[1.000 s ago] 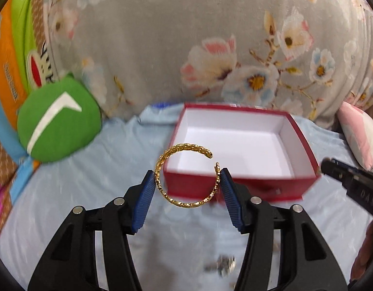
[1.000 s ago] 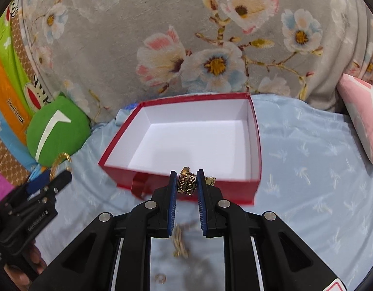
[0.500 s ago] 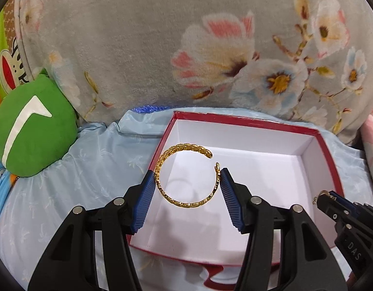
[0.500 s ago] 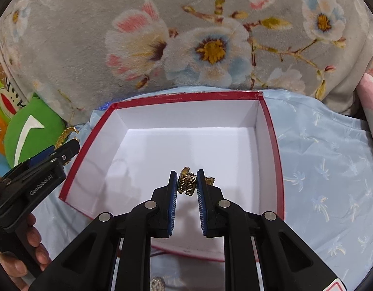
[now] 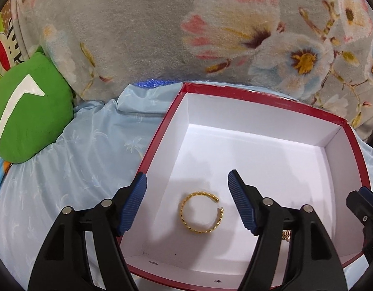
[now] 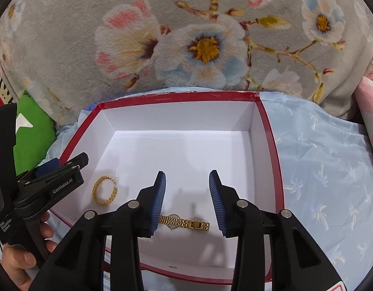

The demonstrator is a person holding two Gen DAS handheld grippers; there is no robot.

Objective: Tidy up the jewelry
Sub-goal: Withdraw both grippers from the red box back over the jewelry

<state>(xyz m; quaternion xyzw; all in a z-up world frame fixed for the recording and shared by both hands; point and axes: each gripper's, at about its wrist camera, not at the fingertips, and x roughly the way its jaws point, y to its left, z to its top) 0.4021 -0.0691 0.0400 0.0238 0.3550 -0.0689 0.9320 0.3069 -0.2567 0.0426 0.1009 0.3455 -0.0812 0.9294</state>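
Note:
A red box (image 5: 159, 133) with a white inside lies open on the light blue sheet; it also shows in the right wrist view (image 6: 268, 131). A gold open bangle (image 5: 201, 213) lies flat on the box floor, also in the right wrist view (image 6: 105, 192). A gold watch (image 6: 184, 222) lies on the floor near the front wall; a bit of it shows in the left wrist view (image 5: 286, 235). My left gripper (image 5: 187, 205) is open and empty above the bangle. My right gripper (image 6: 187, 200) is open and empty above the watch.
A grey floral blanket (image 5: 186, 29) rises behind the box. A green cushion (image 5: 28, 106) lies to the left. A pink pillow (image 6: 370, 111) is at the far right. The left gripper's body (image 6: 48, 186) and the hand holding it sit at the box's left wall.
Both grippers moved forward over the box and opened. The bangle dropped from the left gripper and the watch from the right gripper onto the box floor.

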